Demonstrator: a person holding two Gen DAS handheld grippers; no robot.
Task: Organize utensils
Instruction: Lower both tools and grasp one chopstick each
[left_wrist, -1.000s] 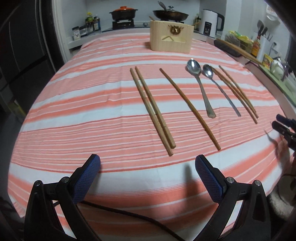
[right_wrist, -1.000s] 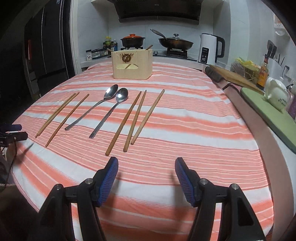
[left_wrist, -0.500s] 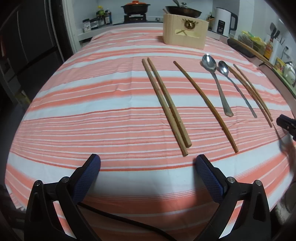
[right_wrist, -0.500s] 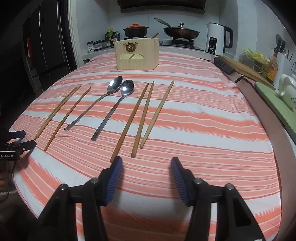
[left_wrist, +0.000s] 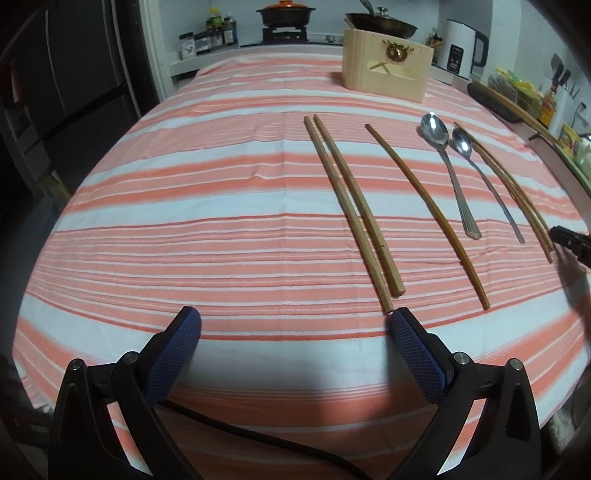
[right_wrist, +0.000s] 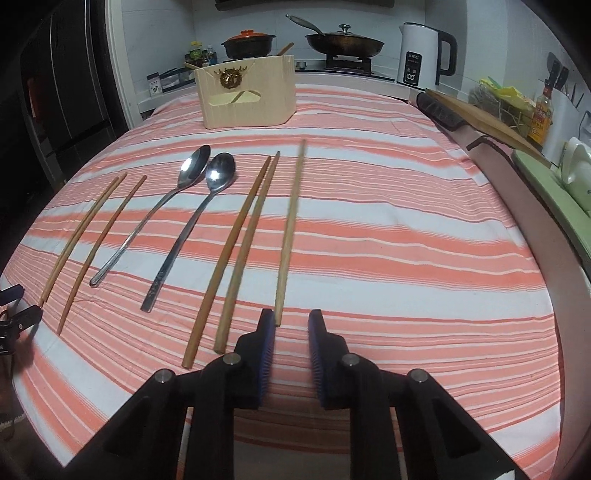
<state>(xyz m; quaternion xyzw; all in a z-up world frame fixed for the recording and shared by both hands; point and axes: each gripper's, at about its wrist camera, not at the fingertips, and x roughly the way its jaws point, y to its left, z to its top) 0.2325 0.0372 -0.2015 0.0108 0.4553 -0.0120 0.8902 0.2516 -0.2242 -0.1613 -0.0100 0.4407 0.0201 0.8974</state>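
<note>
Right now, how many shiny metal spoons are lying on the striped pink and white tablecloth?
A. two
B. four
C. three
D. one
A: two shiny metal spoons lie side by side on the striped pink and white tablecloth, with wooden chopsticks on either side of them.
</note>
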